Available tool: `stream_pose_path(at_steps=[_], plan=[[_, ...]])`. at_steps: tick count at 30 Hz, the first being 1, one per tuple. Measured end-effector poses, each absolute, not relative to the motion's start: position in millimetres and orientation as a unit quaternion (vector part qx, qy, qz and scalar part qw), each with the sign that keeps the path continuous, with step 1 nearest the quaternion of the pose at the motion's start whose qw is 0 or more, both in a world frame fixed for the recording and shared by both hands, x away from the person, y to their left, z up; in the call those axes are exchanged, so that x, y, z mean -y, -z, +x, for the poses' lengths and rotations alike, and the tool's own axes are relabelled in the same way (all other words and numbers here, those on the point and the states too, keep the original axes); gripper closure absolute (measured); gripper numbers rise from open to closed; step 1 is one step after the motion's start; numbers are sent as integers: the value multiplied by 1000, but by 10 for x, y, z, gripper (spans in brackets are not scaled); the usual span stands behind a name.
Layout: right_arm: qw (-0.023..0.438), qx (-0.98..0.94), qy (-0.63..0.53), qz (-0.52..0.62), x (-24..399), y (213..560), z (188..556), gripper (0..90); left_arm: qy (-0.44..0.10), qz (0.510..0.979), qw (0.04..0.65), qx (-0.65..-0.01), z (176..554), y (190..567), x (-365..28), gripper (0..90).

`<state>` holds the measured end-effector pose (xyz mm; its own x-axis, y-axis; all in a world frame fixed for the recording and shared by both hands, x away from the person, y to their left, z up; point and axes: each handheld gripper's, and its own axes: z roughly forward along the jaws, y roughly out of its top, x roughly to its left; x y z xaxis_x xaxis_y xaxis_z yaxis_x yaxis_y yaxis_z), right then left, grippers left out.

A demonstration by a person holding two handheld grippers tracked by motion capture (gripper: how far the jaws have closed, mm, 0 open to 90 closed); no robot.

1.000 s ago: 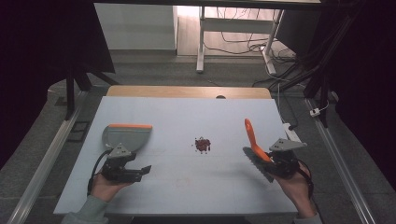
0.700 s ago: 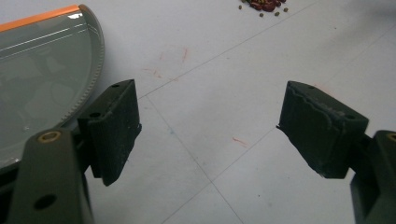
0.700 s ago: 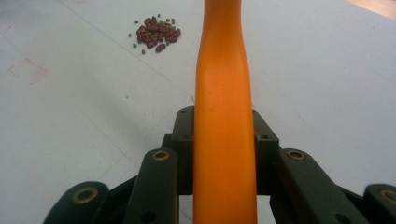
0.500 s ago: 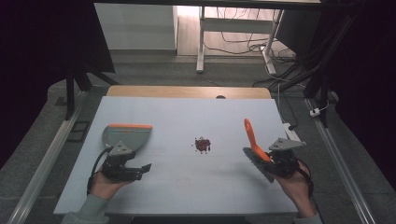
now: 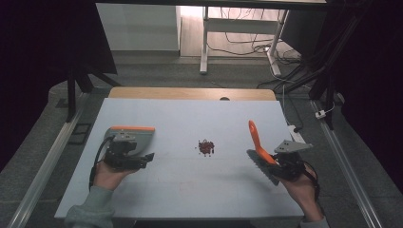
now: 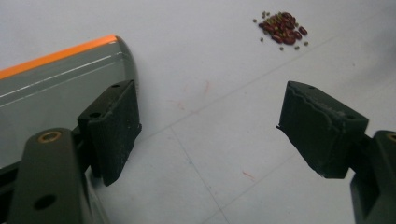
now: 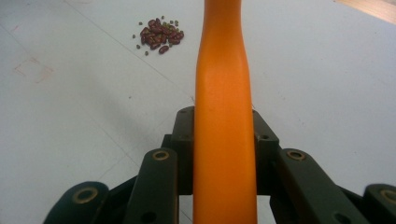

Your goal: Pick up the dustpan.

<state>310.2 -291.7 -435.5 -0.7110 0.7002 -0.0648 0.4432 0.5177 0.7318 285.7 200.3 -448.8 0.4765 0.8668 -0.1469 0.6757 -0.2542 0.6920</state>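
A small pile of dark red beans (image 5: 206, 147) lies mid-table. A grey dustpan (image 5: 132, 135) with an orange edge rests flat at the left. My left gripper (image 5: 142, 159) hovers just in front of it, open, with nothing between its jaws. In the left gripper view (image 6: 215, 116) the dustpan (image 6: 56, 84) sits beside the left jaw and the beans (image 6: 282, 28) lie far ahead. My right gripper (image 5: 272, 164) is shut on a brush by its orange handle (image 5: 254, 137), bristles (image 5: 260, 167) down toward the person. In the right gripper view (image 7: 224, 126) the handle (image 7: 224, 93) runs straight ahead, beans (image 7: 159, 35) to its left.
The white tabletop (image 5: 190, 114) has a wooden strip (image 5: 190, 93) along its far edge. Metal rails (image 5: 47, 161) run along both sides of the table. A desk frame and cables (image 5: 247, 42) stand on the floor beyond.
My left gripper has lifted and shifted a little toward the dustpan. The right gripper and brush have stayed still.
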Motion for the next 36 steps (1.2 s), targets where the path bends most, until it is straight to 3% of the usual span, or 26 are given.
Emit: stream_pose_path(at_steps=[23, 36], plan=[[183, -858, -344, 335, 2878, 4410, 3047, 705, -144, 743, 301, -580, 2982, 4550, -2677, 217], [181, -859, -336, 340, 2887, 4459, 3052, 704, -91, 743, 259, -610, 2965, 4810, -2761, 197]])
